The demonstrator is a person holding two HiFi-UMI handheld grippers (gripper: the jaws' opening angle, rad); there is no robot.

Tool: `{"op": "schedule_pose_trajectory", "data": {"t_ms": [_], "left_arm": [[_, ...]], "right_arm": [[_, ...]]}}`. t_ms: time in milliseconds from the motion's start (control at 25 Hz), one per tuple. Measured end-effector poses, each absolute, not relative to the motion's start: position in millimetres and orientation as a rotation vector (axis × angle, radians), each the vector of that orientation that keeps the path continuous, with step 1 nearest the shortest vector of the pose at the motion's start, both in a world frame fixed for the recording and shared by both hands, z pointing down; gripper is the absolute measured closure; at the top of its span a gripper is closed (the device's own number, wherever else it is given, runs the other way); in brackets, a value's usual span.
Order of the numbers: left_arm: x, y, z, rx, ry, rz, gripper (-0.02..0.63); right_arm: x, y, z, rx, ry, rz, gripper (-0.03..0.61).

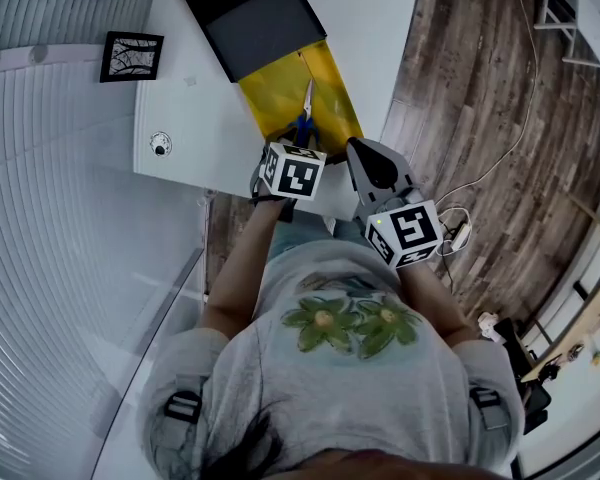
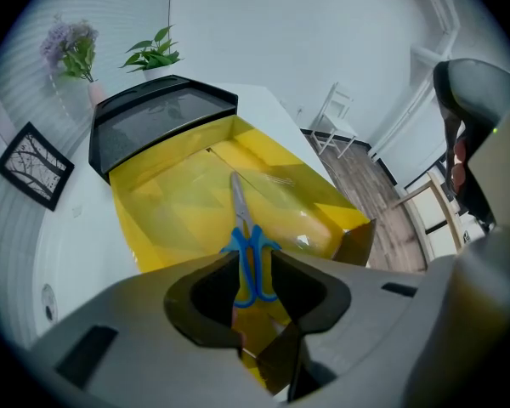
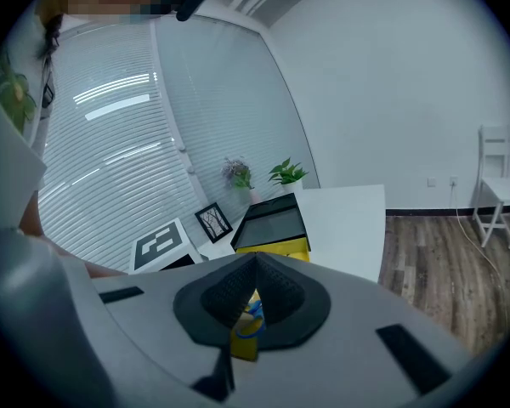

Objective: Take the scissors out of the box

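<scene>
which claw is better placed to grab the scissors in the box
Left. The left claw is open right over the scissors in the box; the right claw is shut, off beside the box.

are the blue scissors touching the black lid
Apart. The left gripper view shows bare yellow box floor between the blue-handled scissors and the black lid.

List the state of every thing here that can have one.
box: open, yellow inside showing.
lid: off the opening, at the box's far end.
scissors: blades closed, lying flat in the box, not gripped.
left gripper: jaws apart, lined up on the scissors' blue handles.
right gripper: jaws together, holding nothing.
</scene>
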State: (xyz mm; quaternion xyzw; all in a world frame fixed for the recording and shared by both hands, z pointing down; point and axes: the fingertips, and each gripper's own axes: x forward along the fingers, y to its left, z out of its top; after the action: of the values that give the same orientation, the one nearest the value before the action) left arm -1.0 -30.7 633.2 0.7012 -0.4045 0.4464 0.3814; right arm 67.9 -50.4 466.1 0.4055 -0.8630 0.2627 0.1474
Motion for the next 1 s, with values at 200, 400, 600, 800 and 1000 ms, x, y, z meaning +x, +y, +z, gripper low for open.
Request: {"op": "schedule_pose_trajectory", "data": {"t_ms": [200,400,600,800,1000], "left_arm": [[-0.7,-32.3,638.8,1.771,-1.025,1.154,0.515],[-1.1,-33.1,642.5,1.754,-1.023,1.186,0.515],[-0.8,-33.4,647.6,1.745,-1.016,1.232,0.515],[-1.4,-33.9,649.1,1.729,-1.016,1.265,0.515],[-3.3,-31.4,655.7,1.713,-1.028,1.338,0.515]], "right_arm": [[69.8,-54.9,469.5,1.161,-2.475,0.759,0.572],[70.4,-59.6,471.0,1.161,-2.473,0.764,0.572],[69.4,-64.1,472.5,1.16,-2.474,0.766,0.572],[71.3,-65.6,473.1,1.166,-2.47,0.767,0.572],[71.3,-66.3,473.3,1.169,-2.467,0.767,0.572]]}}
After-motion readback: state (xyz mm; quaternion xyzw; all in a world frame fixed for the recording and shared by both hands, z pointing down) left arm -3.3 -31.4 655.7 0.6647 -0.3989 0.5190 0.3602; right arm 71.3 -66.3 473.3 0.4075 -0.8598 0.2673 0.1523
